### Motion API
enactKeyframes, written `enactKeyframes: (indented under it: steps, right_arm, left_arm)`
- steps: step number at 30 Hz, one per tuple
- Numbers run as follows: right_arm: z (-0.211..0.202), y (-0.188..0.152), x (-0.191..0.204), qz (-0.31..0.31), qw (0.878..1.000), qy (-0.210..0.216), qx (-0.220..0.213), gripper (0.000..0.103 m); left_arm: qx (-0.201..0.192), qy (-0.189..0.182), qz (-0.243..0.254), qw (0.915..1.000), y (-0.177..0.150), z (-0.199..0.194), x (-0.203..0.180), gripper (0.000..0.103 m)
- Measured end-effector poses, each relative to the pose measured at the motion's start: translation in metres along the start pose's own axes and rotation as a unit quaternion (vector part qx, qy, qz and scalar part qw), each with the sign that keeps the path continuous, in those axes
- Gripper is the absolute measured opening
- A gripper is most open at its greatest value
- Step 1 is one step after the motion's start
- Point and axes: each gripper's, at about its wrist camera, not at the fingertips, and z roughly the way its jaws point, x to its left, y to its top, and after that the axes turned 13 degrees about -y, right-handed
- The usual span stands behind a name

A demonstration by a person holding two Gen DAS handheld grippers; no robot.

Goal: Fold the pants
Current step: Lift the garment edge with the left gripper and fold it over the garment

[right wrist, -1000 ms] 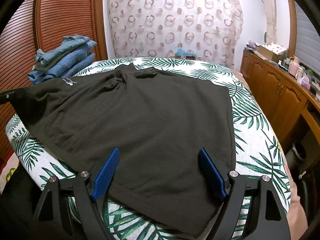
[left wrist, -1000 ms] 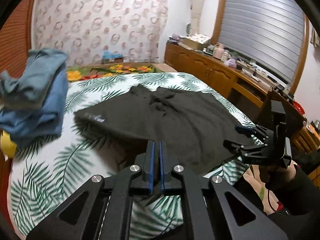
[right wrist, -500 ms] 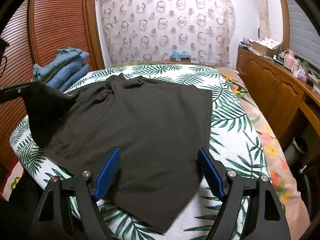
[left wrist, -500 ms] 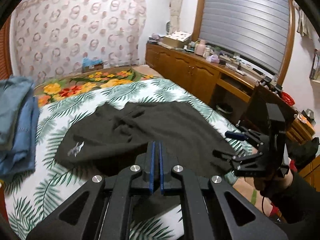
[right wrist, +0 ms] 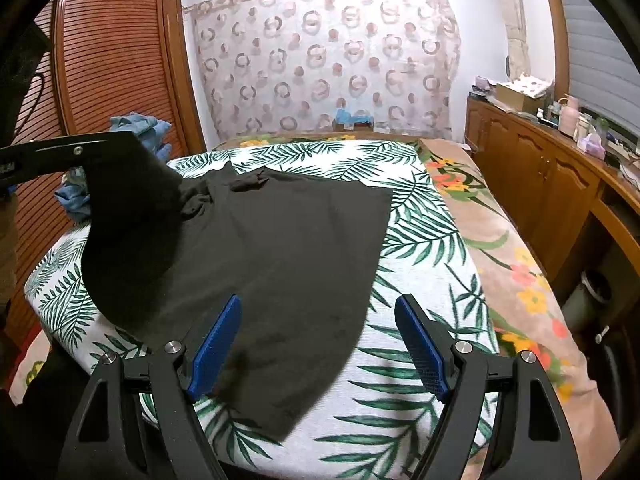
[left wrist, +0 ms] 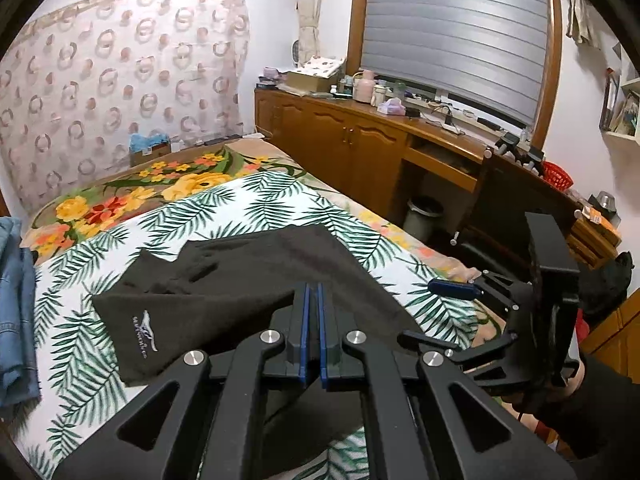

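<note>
Black pants lie spread on the palm-leaf bed sheet. My left gripper is shut on one edge of the pants and holds it off the bed. From the right wrist view that left gripper stands at the left with a dark flap of cloth hanging from its tip. My right gripper hovers open over the near end of the pants, nothing between its blue pads. It shows again at the right as the right gripper, a hand behind it.
Folded blue jeans are stacked at the bed's left side, next to a slatted wooden door. A long wooden cabinet with clutter on top runs along the right. A bin stands beside the bed.
My left gripper has carried the held edge of the pants up and across toward the right, so the left part now hangs lifted. The right gripper stays open in nearly the same place.
</note>
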Motion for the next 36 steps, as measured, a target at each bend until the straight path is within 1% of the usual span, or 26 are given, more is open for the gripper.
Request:
enactKeyframes:
  steps: [2,6,10,11,13,14,15,18,20,22,28,29,36]
  right_arm:
    - [-0.001,0.0,-0.002,0.002,1.0,-0.001,0.0,0.08]
    - [-0.002,-0.003,-0.003,0.007,1.0,-0.002,-0.001,0.08]
    - [-0.004,-0.004,-0.004,0.012,1.0,0.0,-0.002,0.08]
    - [-0.004,-0.004,-0.003,0.012,1.0,-0.001,-0.003,0.08]
    - [-0.005,-0.004,-0.003,0.01,1.0,-0.004,-0.003,0.08]
    - [-0.004,-0.003,-0.002,0.011,1.0,-0.004,-0.003,0.08]
    - [-0.004,-0.003,-0.002,0.011,1.0,-0.002,-0.003,0.08]
    - [-0.002,-0.001,0.001,0.009,1.0,-0.002,-0.003,0.08]
    - [-0.001,0.001,0.003,0.01,1.0,0.001,-0.003,0.08]
    - [0.002,0.004,0.007,0.013,1.0,0.009,-0.001,0.079]
    - [0.005,0.007,0.024,0.003,1.0,0.025,0.0,0.069]
    - [0.005,0.007,0.027,0.001,1.0,0.027,0.0,0.067]
    - [0.014,0.009,0.036,-0.007,0.999,0.042,0.003,0.06]
  left_arm:
    - [0.001,0.006,0.002,1.0,0.0,0.005,-0.002,0.005]
    - [0.003,0.008,0.001,1.0,-0.001,0.007,-0.006,0.005]
    - [-0.003,0.022,-0.001,0.9997,-0.001,0.004,-0.005,0.005]
    - [-0.003,0.033,-0.002,0.9995,-0.002,0.003,-0.004,0.006]
    - [-0.002,0.05,-0.002,0.9988,-0.005,0.002,0.0,0.017]
    - [-0.001,0.053,-0.003,0.9986,-0.007,0.0,0.002,0.03]
    - [0.001,0.055,-0.003,0.9985,-0.009,-0.001,0.004,0.045]
    - [-0.008,0.058,-0.012,0.9982,-0.015,-0.009,0.011,0.066]
    - [-0.014,0.063,-0.017,0.9978,-0.021,-0.016,0.017,0.074]
    - [-0.012,0.068,-0.022,0.9974,-0.029,-0.019,0.024,0.075]
    - [0.007,0.083,-0.039,0.9958,-0.052,-0.022,0.045,0.075]
    - [0.011,0.084,-0.043,0.9955,-0.057,-0.021,0.049,0.075]
    - [0.043,0.095,-0.066,0.9924,-0.086,-0.013,0.067,0.075]
